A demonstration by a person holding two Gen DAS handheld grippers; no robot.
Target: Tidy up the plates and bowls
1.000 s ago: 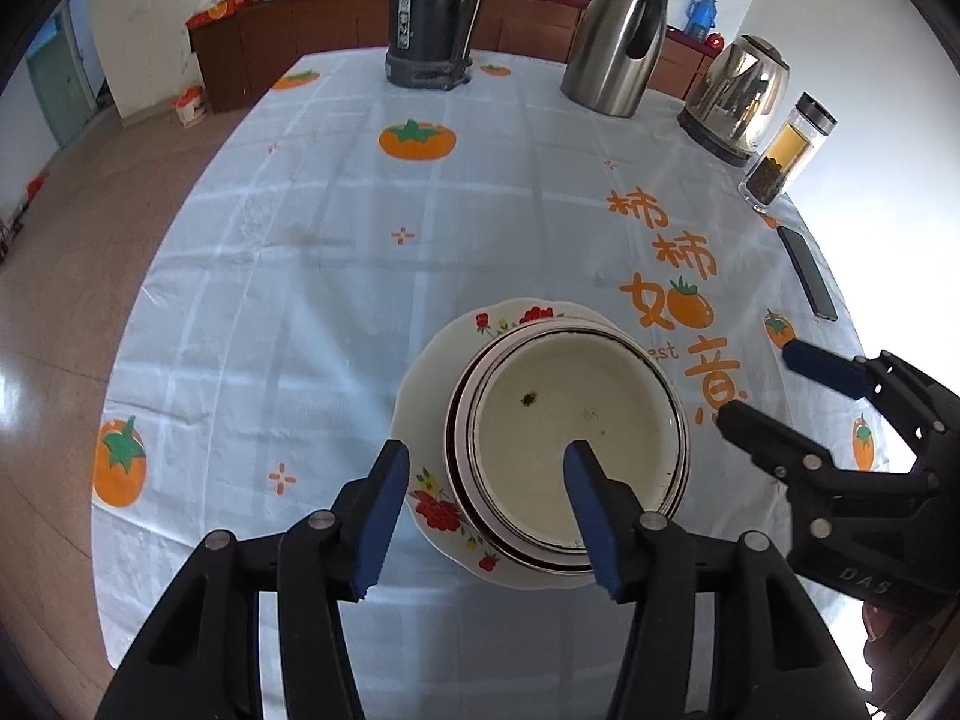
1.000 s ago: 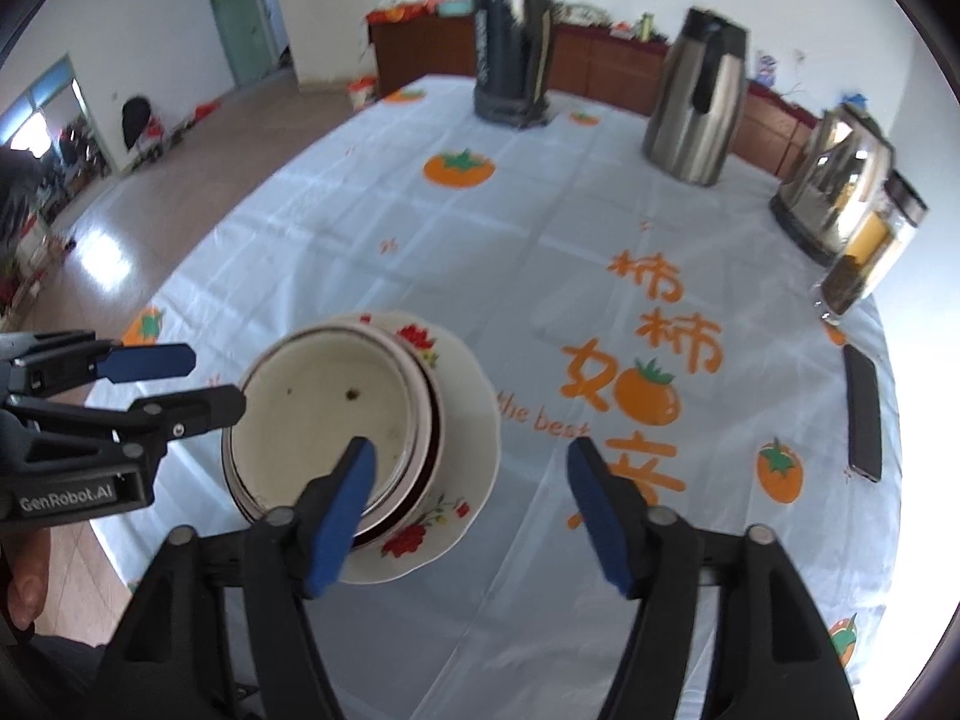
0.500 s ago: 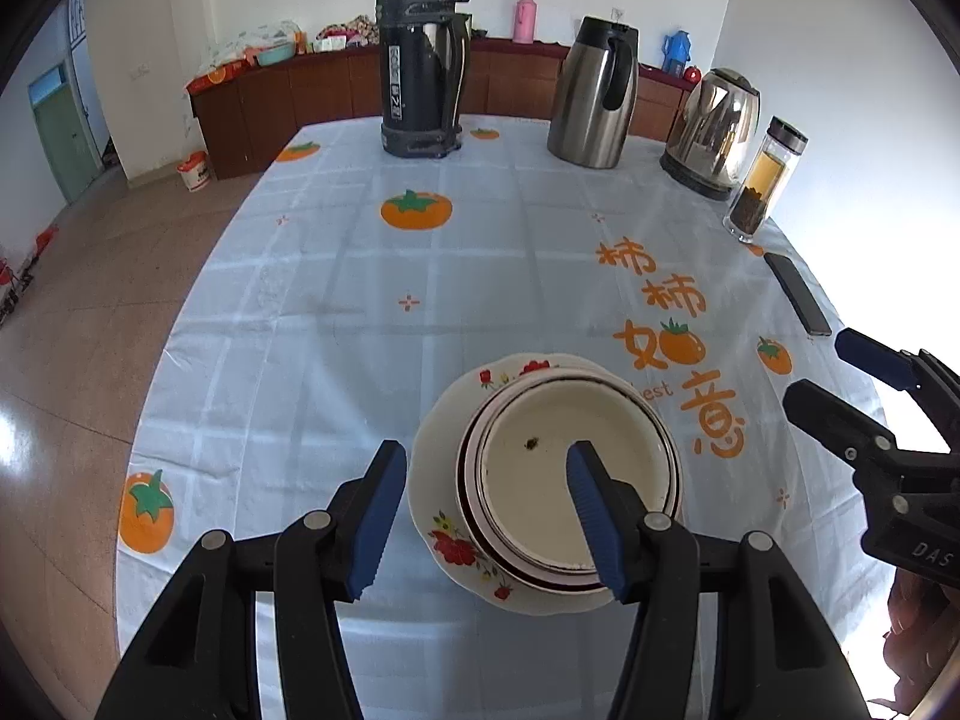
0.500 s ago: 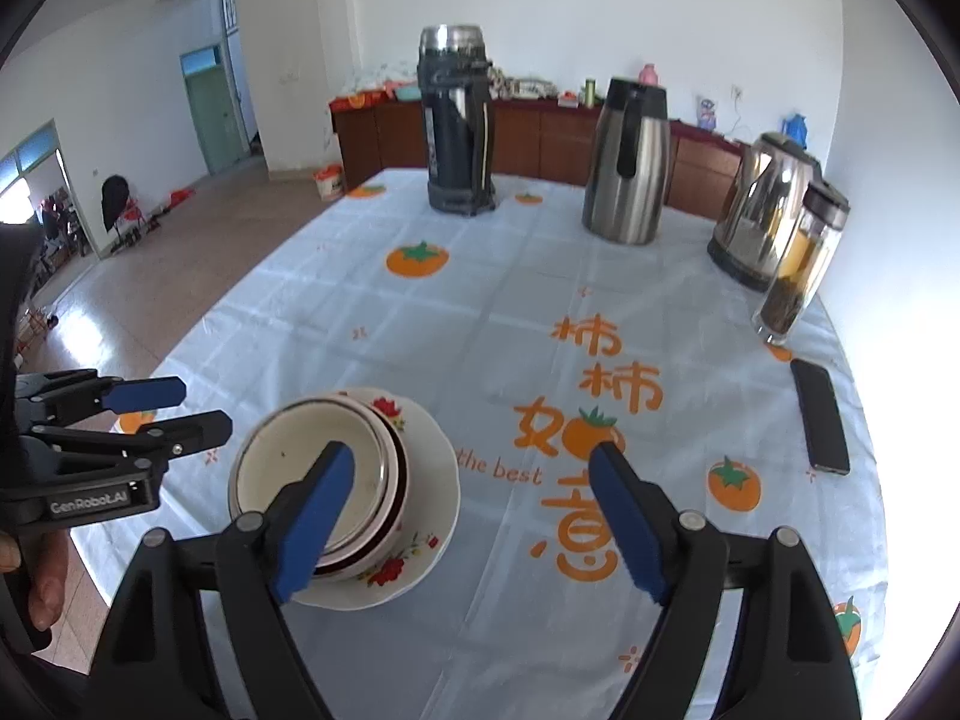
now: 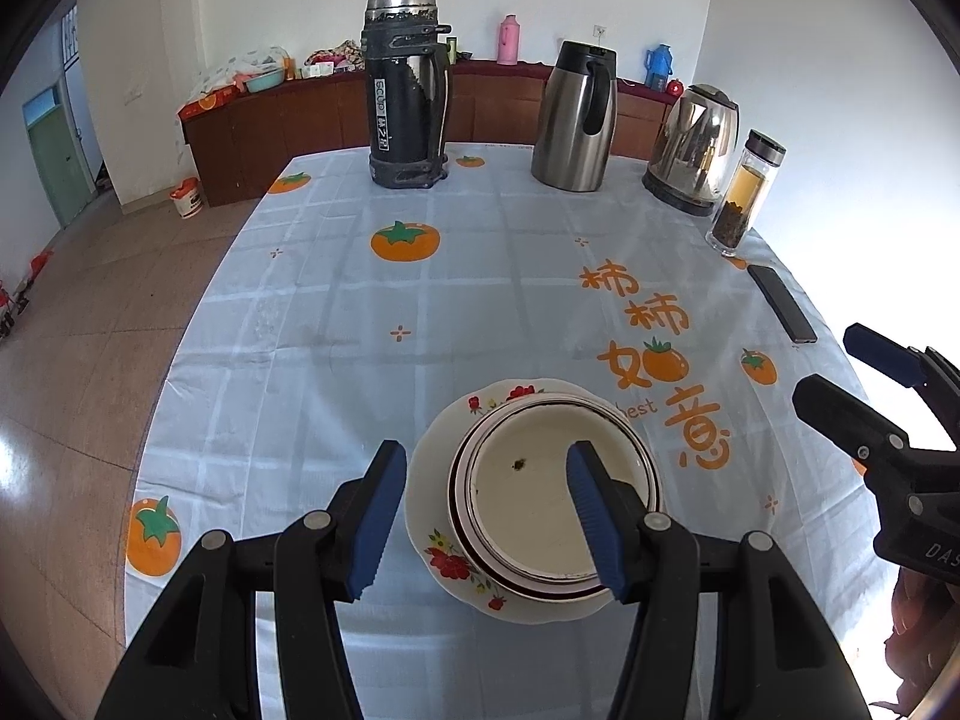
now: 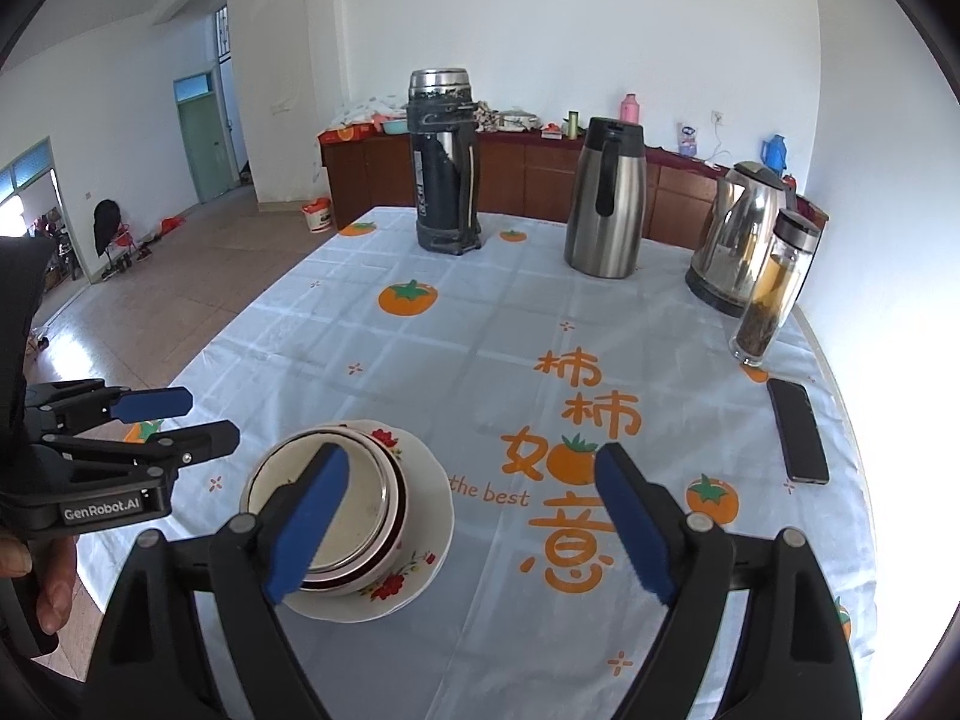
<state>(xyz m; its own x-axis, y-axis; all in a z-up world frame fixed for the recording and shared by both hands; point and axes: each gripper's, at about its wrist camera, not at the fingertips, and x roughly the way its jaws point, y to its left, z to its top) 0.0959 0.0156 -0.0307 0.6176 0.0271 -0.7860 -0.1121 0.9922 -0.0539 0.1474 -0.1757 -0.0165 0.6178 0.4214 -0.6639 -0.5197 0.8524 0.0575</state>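
Left gripper (image 5: 486,516) wide, empty, above the near table edge; right gripper (image 6: 474,525) wider, jaws opening, nothing between. Just beyond: bowls (image 5: 555,501) nested on a flowered plate (image 5: 429,516), on the persimmon cloth (image 5: 480,300). Further right, a phone (image 6: 798,429) near the edge. At the far end: tea bottle (image 6: 774,288), kettle (image 6: 741,237), steel jug (image 6: 606,207), black flask (image 6: 444,162)
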